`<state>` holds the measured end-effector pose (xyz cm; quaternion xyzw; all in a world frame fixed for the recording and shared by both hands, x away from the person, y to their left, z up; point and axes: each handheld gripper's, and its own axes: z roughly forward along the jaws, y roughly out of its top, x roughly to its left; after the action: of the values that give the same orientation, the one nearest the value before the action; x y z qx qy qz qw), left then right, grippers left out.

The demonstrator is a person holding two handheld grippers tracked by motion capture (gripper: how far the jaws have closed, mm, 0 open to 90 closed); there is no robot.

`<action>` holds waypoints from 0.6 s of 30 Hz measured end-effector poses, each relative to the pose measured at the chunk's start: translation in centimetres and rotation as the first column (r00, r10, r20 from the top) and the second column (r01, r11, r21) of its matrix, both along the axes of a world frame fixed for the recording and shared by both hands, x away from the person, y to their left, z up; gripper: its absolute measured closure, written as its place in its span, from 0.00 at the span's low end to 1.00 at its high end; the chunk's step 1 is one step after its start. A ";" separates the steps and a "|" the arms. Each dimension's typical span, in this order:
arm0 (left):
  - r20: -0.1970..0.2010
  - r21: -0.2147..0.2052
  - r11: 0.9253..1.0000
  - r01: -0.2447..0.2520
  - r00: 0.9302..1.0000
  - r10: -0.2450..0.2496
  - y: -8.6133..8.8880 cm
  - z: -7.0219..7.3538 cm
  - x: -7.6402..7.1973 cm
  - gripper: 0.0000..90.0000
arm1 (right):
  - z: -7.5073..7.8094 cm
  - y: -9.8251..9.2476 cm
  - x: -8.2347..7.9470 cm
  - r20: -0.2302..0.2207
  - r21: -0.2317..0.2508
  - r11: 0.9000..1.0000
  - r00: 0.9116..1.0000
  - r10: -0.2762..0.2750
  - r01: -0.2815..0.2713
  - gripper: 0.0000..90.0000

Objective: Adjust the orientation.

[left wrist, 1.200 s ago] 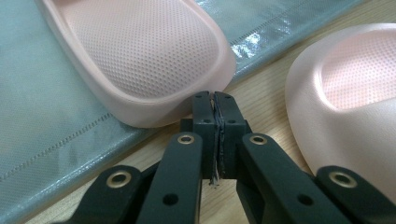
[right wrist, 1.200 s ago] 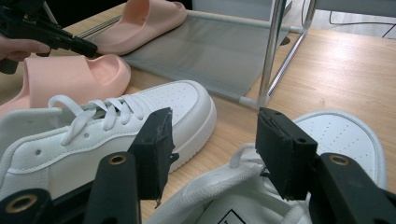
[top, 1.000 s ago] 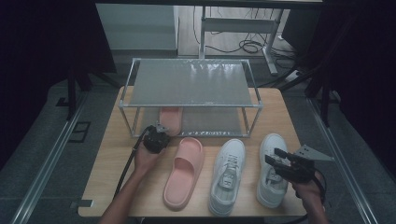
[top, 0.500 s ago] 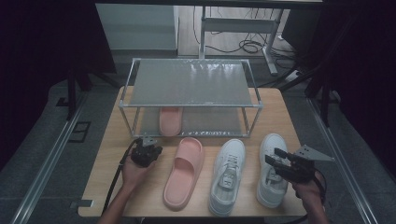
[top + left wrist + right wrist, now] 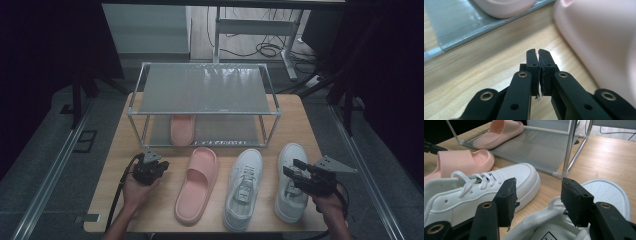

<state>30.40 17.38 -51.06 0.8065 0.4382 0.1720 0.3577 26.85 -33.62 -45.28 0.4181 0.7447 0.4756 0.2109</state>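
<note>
A pink slipper [image 5: 181,129] lies on the lower shelf of the metal rack [image 5: 205,87]. Its mate [image 5: 197,182] rests on the wooden table in front, beside two white sneakers [image 5: 243,187] [image 5: 291,180]. My left gripper [image 5: 152,167] is left of the loose slipper, shut and holding nothing. In the left gripper view its jaws [image 5: 539,53] are pressed together above the wood, with the loose slipper [image 5: 599,37] to the right. My right gripper [image 5: 296,172] hovers open over the rightmost sneaker. The right gripper view has its jaws [image 5: 537,195] spread above that sneaker's laces [image 5: 609,192].
The rack takes up the far half of the table [image 5: 300,120], and its front right post [image 5: 570,145] stands near the right sneaker's toe. Bare wood lies left of the loose slipper and along the rack's sides. The floor drops away past the table edges.
My left gripper has drawn back from the rack's lower shelf toward the near left, still shut. The right gripper has stayed put.
</note>
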 end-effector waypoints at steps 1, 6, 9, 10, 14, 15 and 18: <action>0.004 -0.005 1.000 0.010 1.000 -0.010 -0.1 0.2 -0.4 0.98 | 0.0 0.0 0.0 0.001 -0.001 1.000 1.000 0.000 0.000 0.52; 0.028 -0.053 0.995 0.079 0.997 -0.078 -1.2 1.6 -2.9 0.98 | 0.1 -0.1 0.0 0.004 0.001 1.000 1.000 -0.005 0.005 0.52; 0.043 -0.062 0.990 0.124 0.992 -0.122 -2.4 2.2 -4.2 0.98 | 0.0 -0.2 0.0 0.001 0.001 1.000 1.000 -0.006 0.006 0.52; 0.046 -0.067 0.988 0.141 0.989 -0.138 -2.8 2.3 -4.6 0.98 | 0.0 -0.1 -0.1 0.004 -0.001 1.000 1.000 -0.005 0.005 0.52; 0.043 -0.090 0.974 0.207 0.978 -0.204 -4.6 2.8 -5.9 0.98 | 0.1 0.1 -0.1 0.006 -0.001 1.000 1.000 0.000 0.000 0.52; 0.042 -0.089 0.972 0.218 0.976 -0.215 -5.0 2.9 -6.1 0.98 | 0.1 0.1 -0.1 0.005 -0.002 1.000 1.000 -0.001 0.001 0.52; 0.028 -0.101 0.960 0.262 0.965 -0.261 -6.3 2.8 -6.8 0.98 | 0.0 0.1 0.0 0.000 -0.002 1.000 1.000 0.000 0.000 0.52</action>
<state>23.63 11.05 -48.26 0.8365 0.3334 0.1062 0.4217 26.80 -33.52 -45.28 0.4180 0.7453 0.4745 0.2114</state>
